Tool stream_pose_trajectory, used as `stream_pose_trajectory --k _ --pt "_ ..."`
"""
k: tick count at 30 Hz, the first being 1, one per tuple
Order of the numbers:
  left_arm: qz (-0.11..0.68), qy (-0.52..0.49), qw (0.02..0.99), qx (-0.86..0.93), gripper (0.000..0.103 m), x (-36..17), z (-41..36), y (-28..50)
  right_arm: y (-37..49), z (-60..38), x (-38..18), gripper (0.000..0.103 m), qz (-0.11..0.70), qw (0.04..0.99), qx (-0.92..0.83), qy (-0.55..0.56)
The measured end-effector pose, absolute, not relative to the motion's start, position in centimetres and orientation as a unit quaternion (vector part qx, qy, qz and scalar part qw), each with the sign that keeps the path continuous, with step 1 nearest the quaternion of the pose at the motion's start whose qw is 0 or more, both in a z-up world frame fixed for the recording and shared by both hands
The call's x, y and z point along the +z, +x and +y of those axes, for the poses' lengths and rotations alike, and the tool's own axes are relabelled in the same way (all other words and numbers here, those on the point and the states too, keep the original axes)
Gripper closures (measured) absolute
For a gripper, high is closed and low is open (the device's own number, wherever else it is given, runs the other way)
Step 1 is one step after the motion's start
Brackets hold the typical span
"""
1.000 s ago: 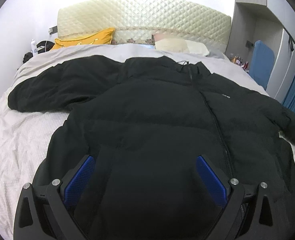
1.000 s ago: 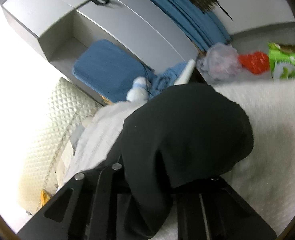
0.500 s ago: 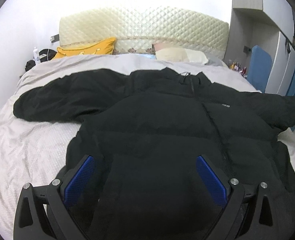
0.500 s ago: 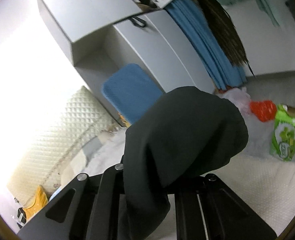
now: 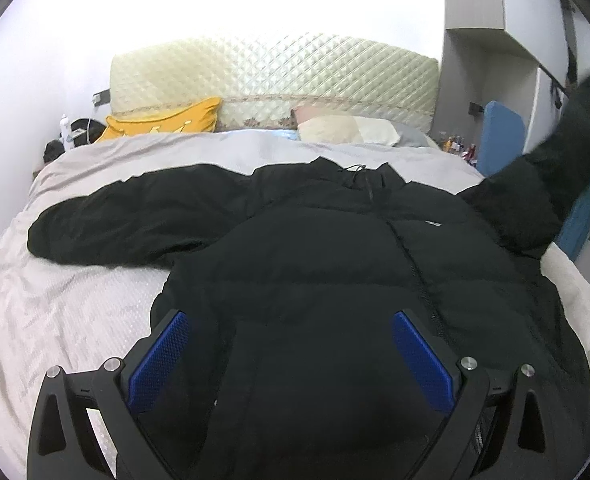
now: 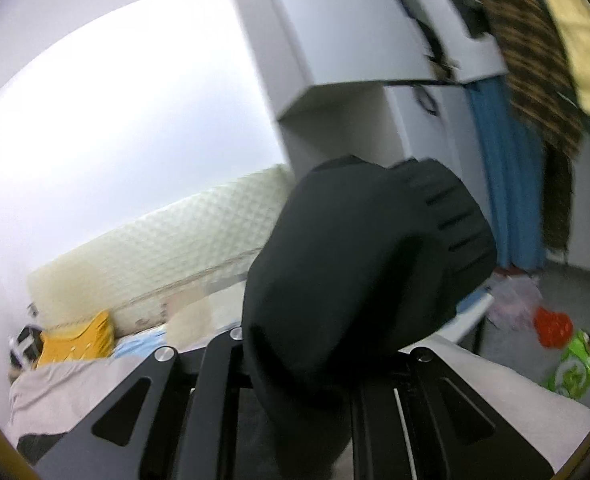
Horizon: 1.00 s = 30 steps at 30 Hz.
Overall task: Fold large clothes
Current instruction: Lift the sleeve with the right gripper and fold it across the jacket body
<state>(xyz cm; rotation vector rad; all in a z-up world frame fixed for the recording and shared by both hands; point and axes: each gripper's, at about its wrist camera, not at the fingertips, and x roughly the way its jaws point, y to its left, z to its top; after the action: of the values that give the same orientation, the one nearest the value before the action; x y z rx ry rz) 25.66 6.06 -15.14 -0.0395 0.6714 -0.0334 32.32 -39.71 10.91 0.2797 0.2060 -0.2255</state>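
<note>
A black puffer jacket [image 5: 335, 264] lies front up on the bed [image 5: 55, 312], collar toward the headboard, one sleeve [image 5: 127, 220] spread out to the left. My left gripper [image 5: 291, 356] is open, its blue pads [image 5: 159, 356] hovering over the jacket's lower body. My right gripper [image 6: 299, 360] is shut on the jacket's other sleeve, whose ribbed cuff [image 6: 375, 264] bulges out ahead of the fingers. In the left wrist view this sleeve [image 5: 567, 152] rises off the bed at the far right.
A quilted cream headboard [image 5: 275, 76] with a yellow pillow [image 5: 163, 122] and a pale pillow [image 5: 347, 130] stands at the back. Grey cabinets [image 6: 335, 40], a blue curtain [image 6: 503, 168] and a blue board [image 5: 499, 136] are on the right. Bags [image 6: 575, 364] lie on the floor.
My right gripper has lifted the right sleeve up off the bed and swung its view toward the headboard. The left gripper has pulled back slightly and stays open.
</note>
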Motion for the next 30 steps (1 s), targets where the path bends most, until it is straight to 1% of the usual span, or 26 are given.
stream_pose_trajectory --k 6,10,13,16,20,25,27,30 --pt "0.32 -0.03 0.947 -0.032 0.0 -14.3 7.2 24.9 34.8 -28.2 11.5 0.09 0.116 0.99 -0.045 0.071" --pt "0.325 -0.019 0.945 -0.026 0.0 -14.3 8.3 25.2 37.4 -21.2 9.4 0.09 0.145 0.988 0.001 0.045" --pt "0.323 -0.041 0.945 -0.023 0.0 -14.2 9.8 25.2 38.9 -16.3 7.4 0.09 0.164 0.985 0.037 0.034" --pt "0.318 -0.059 0.946 -0.014 0.0 -13.9 11.9 25.2 40.5 -11.7 4.4 0.09 0.19 0.979 0.075 0.022" --pt "0.322 -0.085 0.943 0.006 0.0 -14.3 14.4 25.6 42.0 -7.2 -0.9 0.09 0.234 0.966 0.113 0.009" --pt "0.328 -0.117 0.937 0.017 0.0 -15.0 16.6 25.9 43.1 -1.7 -8.5 0.09 0.289 0.947 0.142 -0.011" --pt "0.338 -0.122 0.933 0.022 0.0 -15.5 17.1 26.2 43.1 0.2 -11.7 0.09 0.308 0.939 0.149 -0.041" --pt "0.342 -0.123 0.931 0.015 0.0 -16.0 17.4 26.2 43.5 1.8 -15.9 0.09 0.337 0.927 0.157 -0.044"
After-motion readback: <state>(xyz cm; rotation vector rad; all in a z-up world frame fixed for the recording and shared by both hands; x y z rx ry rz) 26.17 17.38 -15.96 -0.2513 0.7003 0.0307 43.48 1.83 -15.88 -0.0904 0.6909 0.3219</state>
